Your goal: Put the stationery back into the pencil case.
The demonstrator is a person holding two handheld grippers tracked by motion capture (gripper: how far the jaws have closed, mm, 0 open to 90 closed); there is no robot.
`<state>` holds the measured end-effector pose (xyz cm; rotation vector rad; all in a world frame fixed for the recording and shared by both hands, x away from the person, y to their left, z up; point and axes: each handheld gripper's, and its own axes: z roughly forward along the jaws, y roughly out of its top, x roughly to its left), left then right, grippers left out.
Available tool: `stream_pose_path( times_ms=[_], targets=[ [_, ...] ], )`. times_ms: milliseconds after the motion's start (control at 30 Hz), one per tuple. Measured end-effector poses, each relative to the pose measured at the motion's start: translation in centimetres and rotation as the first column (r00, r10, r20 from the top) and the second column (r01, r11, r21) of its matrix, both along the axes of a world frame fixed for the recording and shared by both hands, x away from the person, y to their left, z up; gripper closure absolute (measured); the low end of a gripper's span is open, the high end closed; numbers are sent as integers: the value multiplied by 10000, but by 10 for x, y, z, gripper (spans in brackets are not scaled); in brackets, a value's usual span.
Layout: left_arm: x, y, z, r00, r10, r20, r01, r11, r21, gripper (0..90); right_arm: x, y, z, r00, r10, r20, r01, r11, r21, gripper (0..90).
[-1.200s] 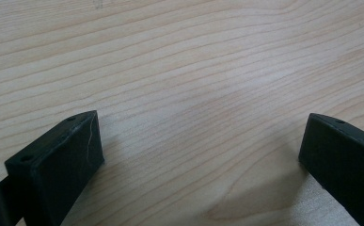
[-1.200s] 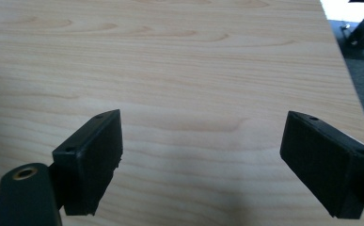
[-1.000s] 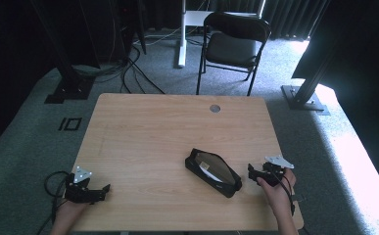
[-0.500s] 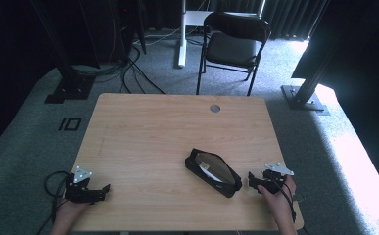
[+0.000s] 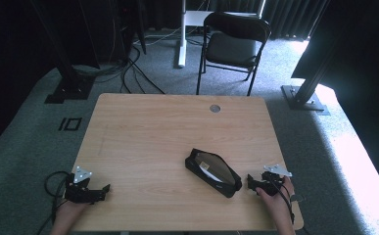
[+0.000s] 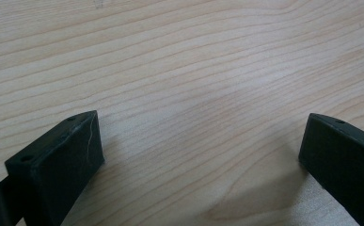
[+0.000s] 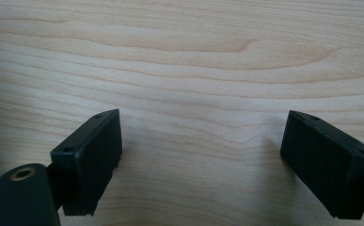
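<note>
A black pouch (image 5: 212, 172) lies open on the wooden table (image 5: 167, 132), right of centre near the front, with something pale inside it. My right gripper (image 5: 250, 182) rests on the table just right of the pouch, held by a hand; in the right gripper view its jaws stand wide apart over bare wood, so the right gripper (image 7: 201, 155) is open and empty. My left gripper (image 5: 106, 188) sits at the front left corner of the table. In the left gripper view the left gripper (image 6: 201, 155) is also open with only wood between the jaws.
A round cable hole (image 5: 215, 108) sits near the table's far edge. Beyond the table stand a black folding chair (image 5: 233, 44), a white desk leg (image 5: 181, 34) and dark stands with cables on grey carpet. The front table edge runs just under both hands.
The right gripper has slid a little toward the front edge of the table, away from the pouch. The left gripper has stayed nearly still.
</note>
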<state>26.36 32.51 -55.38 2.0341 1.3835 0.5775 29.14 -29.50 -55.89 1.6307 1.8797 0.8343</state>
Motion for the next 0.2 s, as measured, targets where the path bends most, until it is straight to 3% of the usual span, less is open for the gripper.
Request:
stream_pose_path(
  times_ms=[200],
  targets=[
    [0, 0, 0, 10000, 3, 5, -3, 10000, -2, 4, 0, 0, 0, 10000, 5, -9, -5, 10000, 12, 125]
  ],
)
